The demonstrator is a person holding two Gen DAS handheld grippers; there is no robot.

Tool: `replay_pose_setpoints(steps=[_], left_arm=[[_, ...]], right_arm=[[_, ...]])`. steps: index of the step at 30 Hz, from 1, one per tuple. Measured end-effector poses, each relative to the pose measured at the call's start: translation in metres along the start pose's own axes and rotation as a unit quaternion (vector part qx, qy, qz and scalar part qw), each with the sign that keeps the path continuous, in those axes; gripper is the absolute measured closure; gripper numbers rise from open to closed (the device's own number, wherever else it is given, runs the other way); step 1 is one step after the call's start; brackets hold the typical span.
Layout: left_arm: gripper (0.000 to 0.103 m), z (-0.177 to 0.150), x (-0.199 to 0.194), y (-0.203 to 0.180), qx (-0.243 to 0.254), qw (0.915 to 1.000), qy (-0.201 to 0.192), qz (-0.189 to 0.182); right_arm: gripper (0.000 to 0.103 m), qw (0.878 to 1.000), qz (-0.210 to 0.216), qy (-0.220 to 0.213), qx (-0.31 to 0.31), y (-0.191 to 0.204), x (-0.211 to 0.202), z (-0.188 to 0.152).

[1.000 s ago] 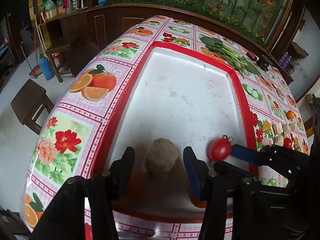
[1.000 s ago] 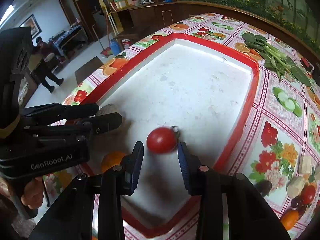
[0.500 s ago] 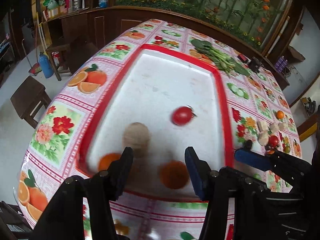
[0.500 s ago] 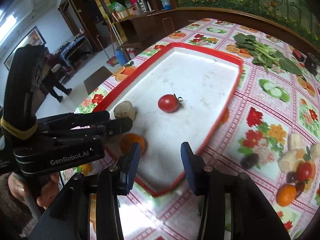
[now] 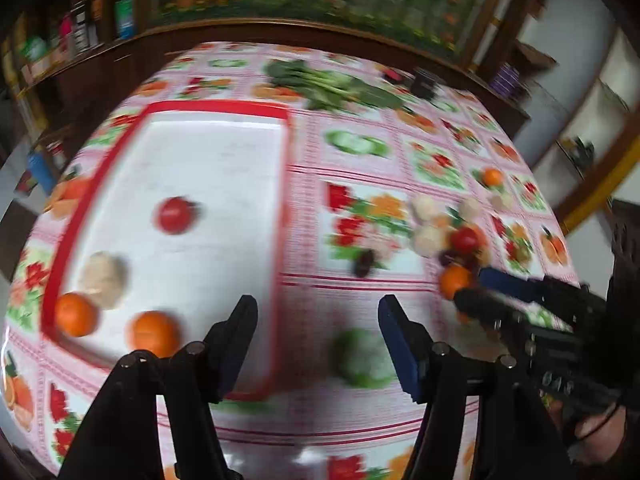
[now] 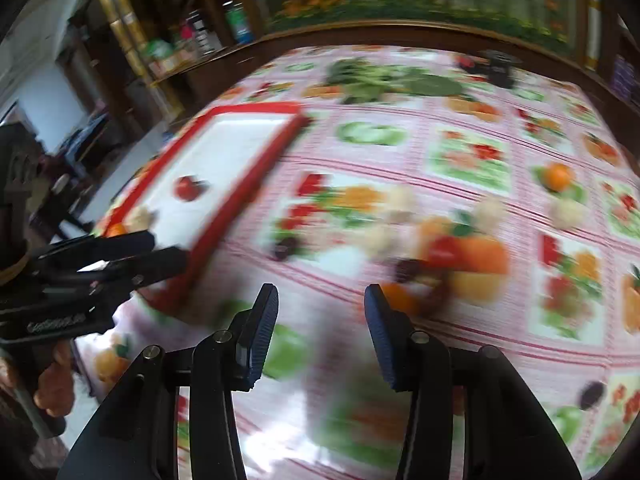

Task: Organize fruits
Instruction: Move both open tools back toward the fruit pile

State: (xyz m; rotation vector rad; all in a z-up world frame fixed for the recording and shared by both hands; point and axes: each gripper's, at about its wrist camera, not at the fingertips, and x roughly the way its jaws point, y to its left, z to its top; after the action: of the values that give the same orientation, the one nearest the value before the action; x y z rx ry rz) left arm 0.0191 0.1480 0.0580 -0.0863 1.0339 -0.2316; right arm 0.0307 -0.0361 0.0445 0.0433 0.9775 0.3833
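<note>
Our left gripper [image 5: 318,322] hangs with nothing between its jaws, which are opening and stand about half spread above the flowered tablecloth [image 5: 360,420], just off the near right corner of the red-rimmed tray [image 5: 286,184]. Our right gripper [image 6: 320,312] is empty too, its jaws narrower but also opening, above bare cloth. In the tray lie a tomato [image 5: 174,216], a pale round fruit [image 5: 103,280] and two oranges [image 5: 154,333] close by the near rim, all to the left of our left fingers [image 5: 236,332]. What is left to sort sits the other way: a loose pile of fruit [image 6: 448,256] on the cloth, with a red one, orange ones, pale ones and small dark ones, too blurred to tell apart further. From the right fingers [image 6: 382,320] that pile lies just ahead and a little to the right; in the left wrist view the right gripper's tips sit just beside an orange [image 5: 455,280] at the pile's near edge. We judge the right hand is the nearer one, and the left must cross further rightward. These fruits look round, so no long axis governs the grasp.
</note>
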Motion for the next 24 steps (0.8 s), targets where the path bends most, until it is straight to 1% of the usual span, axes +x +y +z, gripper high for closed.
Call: replay_pose_setpoints(steps=[3,6,8,12,15,18,19,20,21,22,24], left_arm=[[0.034,0.0,0.014,-0.037,0.032,0.9993,0.016,-0.013],[0.034,0.001,0.028,-0.068,0.063,0.9975,0.027,-0.015],[0.034,0.0,0.036,-0.085,0.075,0.9965,0.034,-0.018],[0.034,0.003,0.051,-0.106,0.086,0.9952,0.045,-0.014],[0.034,0.005,0.061,-0.115,0.087,0.9947,0.053,-0.017],[0.035,0.005,0.068,-0.119,0.086,0.9951,0.047,-0.01],[0.038,0.006,0.072,-0.119,0.082,0.9953,0.05,-0.012],[0.054,0.006,0.076,-0.117,0.073,0.9955,0.057,-0.02],[0.062,0.006,0.079,-0.116,0.065,0.9958,0.06,-0.024],[0.066,0.006,0.078,-0.116,0.065,0.9965,0.049,-0.022],[0.066,0.006,0.078,-0.115,0.06,0.9967,0.048,-0.027]], right_arm=[[0.058,0.999,-0.032,-0.004,0.017,-0.033,-0.012,-0.01],[0.057,0.998,-0.05,-0.005,0.036,-0.065,-0.021,-0.018],[0.057,0.997,-0.058,-0.005,0.045,-0.083,-0.026,-0.024],[0.057,0.996,-0.067,-0.005,0.06,-0.111,-0.034,-0.035],[0.057,0.995,-0.07,-0.005,0.066,-0.123,-0.039,-0.04],[0.057,0.995,-0.071,-0.005,0.073,-0.135,-0.039,-0.042],[0.057,0.995,-0.072,-0.004,0.075,-0.139,-0.039,-0.042],[0.057,0.994,-0.073,-0.004,0.077,-0.143,-0.04,-0.042],[0.057,0.994,-0.074,-0.005,0.079,-0.147,-0.039,-0.042],[0.057,0.994,-0.076,-0.006,0.081,-0.152,-0.039,-0.042],[0.057,0.993,-0.074,-0.007,0.088,-0.161,-0.037,-0.04]])
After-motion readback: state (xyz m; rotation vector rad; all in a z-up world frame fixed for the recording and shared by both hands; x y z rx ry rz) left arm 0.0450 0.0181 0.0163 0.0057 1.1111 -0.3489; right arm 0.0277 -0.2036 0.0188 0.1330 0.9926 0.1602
